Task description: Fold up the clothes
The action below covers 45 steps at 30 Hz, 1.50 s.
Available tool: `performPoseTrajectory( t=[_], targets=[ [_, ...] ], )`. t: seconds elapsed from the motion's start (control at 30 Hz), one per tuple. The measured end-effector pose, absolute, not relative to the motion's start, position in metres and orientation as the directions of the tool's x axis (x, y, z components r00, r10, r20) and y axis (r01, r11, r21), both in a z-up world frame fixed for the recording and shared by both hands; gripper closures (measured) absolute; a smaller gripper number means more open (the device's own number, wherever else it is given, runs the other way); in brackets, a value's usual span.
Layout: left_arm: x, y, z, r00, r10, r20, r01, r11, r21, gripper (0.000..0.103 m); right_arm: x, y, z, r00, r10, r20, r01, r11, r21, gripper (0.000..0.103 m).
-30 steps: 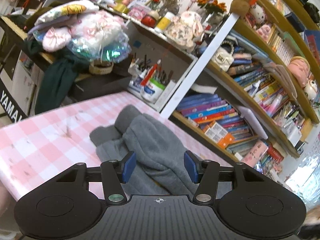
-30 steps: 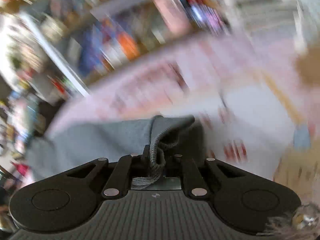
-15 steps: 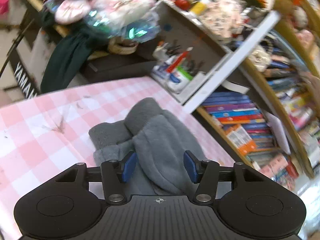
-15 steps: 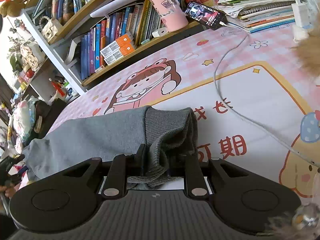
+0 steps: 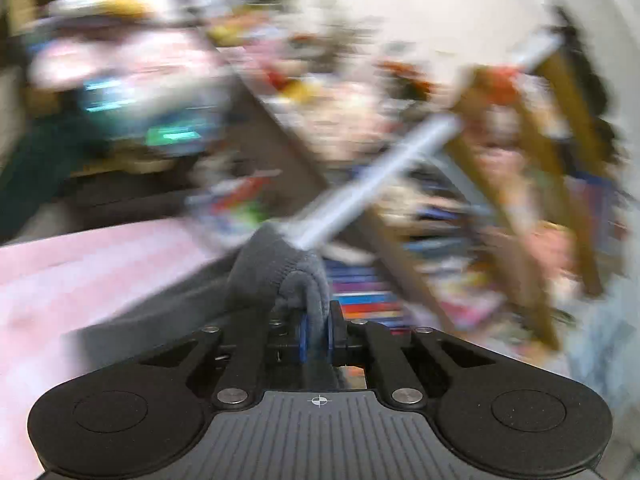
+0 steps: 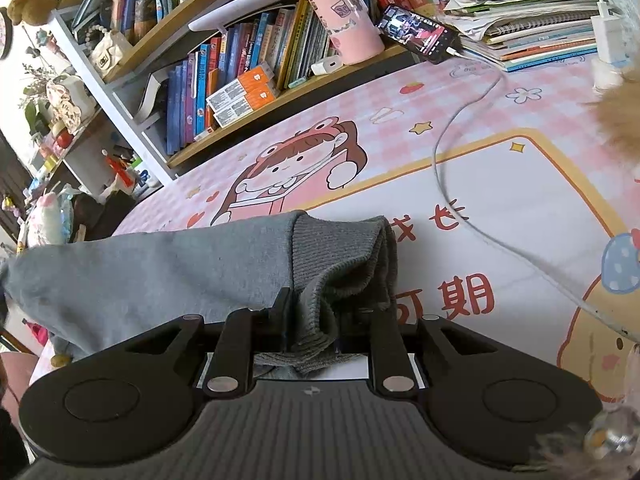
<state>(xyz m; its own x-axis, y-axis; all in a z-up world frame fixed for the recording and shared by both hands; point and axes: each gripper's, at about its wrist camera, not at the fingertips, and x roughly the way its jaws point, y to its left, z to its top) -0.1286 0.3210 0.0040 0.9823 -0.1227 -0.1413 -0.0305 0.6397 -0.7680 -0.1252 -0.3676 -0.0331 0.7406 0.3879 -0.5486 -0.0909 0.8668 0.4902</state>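
While my right gripper [image 6: 312, 328] pinches the ribbed cuff of the grey garment [image 6: 160, 268] on the pink table mat [image 6: 500, 200], a white cable [image 6: 460, 216] snakes beside it below the bookshelf [image 6: 240, 68]. My left gripper [image 5: 316, 332], in its own blurred view, clamps another grey fold.

Grey garment [image 6: 160, 280]: soft matt cloth, ribbed knit cuff; table cover [image 6: 500, 208] smooth, glossy

Ahead of the right gripper [image 6: 312, 320] the pink mat [image 6: 500, 200] lay open, crossed only by a white cable [image 6: 448, 184]; a bookshelf [image 6: 240, 80] walled the far edge
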Motion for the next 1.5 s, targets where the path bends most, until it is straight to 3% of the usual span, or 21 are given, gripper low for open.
performPoseTrajectory(
  t=[0.03, 0.1, 0.27, 0.43, 0.53, 0.57, 0.67, 0.73, 0.8, 0.87, 0.93, 1.17, 1.33, 1.4, 1.5],
  targets=[
    [-0.129, 0.326, -0.010, 0.964, -0.078, -0.254, -0.143, 0.653, -0.744, 0.095, -0.126, -0.368, -0.034, 0.740, 0.390, -0.547, -0.094, 0.866, 0.491, 0.086],
    [-0.131, 0.331, -0.036, 0.932, -0.057, -0.358, -0.238, 0.651, -0.721, 0.095, -0.125, -0.367, -0.034, 0.739, 0.395, -0.546, -0.099, 0.865, 0.492, 0.086],
    [-0.135, 0.335, -0.050, 0.938, -0.073, -0.339, -0.224, 0.618, -0.753, 0.090, -0.124, -0.364, -0.033, 0.740, 0.383, -0.552, -0.100, 0.876, 0.473, 0.086],
    [-0.133, 0.325, -0.043, 0.933, -0.043, -0.357, -0.239, 0.668, -0.704, 0.075, -0.126, -0.364, -0.030, 0.747, 0.375, -0.549, -0.111, 0.885, 0.453, 0.086],
    [-0.135, 0.317, -0.033, 0.924, 0.011, -0.381, -0.272, 0.720, -0.639, 0.065, -0.137, -0.353, -0.012, 0.799, 0.320, -0.509, -0.160, 0.929, 0.332, 0.093],
    [-0.135, 0.315, -0.028, 0.919, 0.039, -0.392, -0.290, 0.742, -0.605, 0.054, -0.146, -0.345, -0.002, 0.833, 0.303, -0.463, -0.198, 0.945, 0.261, 0.093],
    [-0.139, 0.308, -0.019, 0.919, 0.070, -0.388, -0.289, 0.788, -0.543, 0.047, -0.167, -0.329, 0.022, 0.890, 0.286, -0.356, -0.267, 0.958, 0.101, 0.093],
    [-0.141, 0.307, -0.017, 0.920, 0.069, -0.386, -0.284, 0.798, -0.532, 0.039, -0.165, -0.328, 0.022, 0.878, 0.271, -0.394, -0.252, 0.963, 0.101, 0.093],
    [-0.139, 0.306, -0.018, 0.915, 0.073, -0.397, -0.292, 0.800, -0.524, 0.035, -0.149, -0.334, 0.006, 0.826, 0.250, -0.506, -0.202, 0.968, 0.149, 0.092],
    [-0.136, 0.306, -0.020, 0.906, 0.076, -0.417, -0.306, 0.798, -0.520, 0.035, -0.135, -0.343, -0.016, 0.767, 0.234, -0.598, -0.139, 0.970, 0.201, 0.085],
    [-0.133, 0.307, -0.023, 0.896, 0.077, -0.438, -0.321, 0.793, -0.518, 0.035, -0.135, -0.352, -0.020, 0.781, 0.236, -0.578, -0.112, 0.964, 0.243, 0.066],
    [-0.124, 0.302, -0.027, 0.903, 0.061, -0.426, -0.315, 0.769, -0.556, 0.039, -0.143, -0.355, 0.003, 0.833, 0.193, -0.519, -0.102, 0.975, 0.198, 0.053],
    [-0.108, 0.299, -0.032, 0.901, 0.001, -0.434, -0.296, 0.732, -0.613, 0.065, -0.135, -0.349, -0.015, 0.784, 0.216, -0.582, -0.119, 0.973, 0.200, 0.051],
    [-0.109, 0.294, -0.028, 0.911, -0.017, -0.411, -0.269, 0.731, -0.627, 0.089, -0.134, -0.349, -0.022, 0.772, 0.225, -0.594, -0.118, 0.970, 0.214, 0.050],
    [-0.127, 0.270, 0.001, 0.959, -0.009, -0.282, -0.155, 0.819, -0.552, 0.092, -0.132, -0.351, -0.025, 0.768, 0.244, -0.592, -0.123, 0.963, 0.238, 0.051]
  ],
)
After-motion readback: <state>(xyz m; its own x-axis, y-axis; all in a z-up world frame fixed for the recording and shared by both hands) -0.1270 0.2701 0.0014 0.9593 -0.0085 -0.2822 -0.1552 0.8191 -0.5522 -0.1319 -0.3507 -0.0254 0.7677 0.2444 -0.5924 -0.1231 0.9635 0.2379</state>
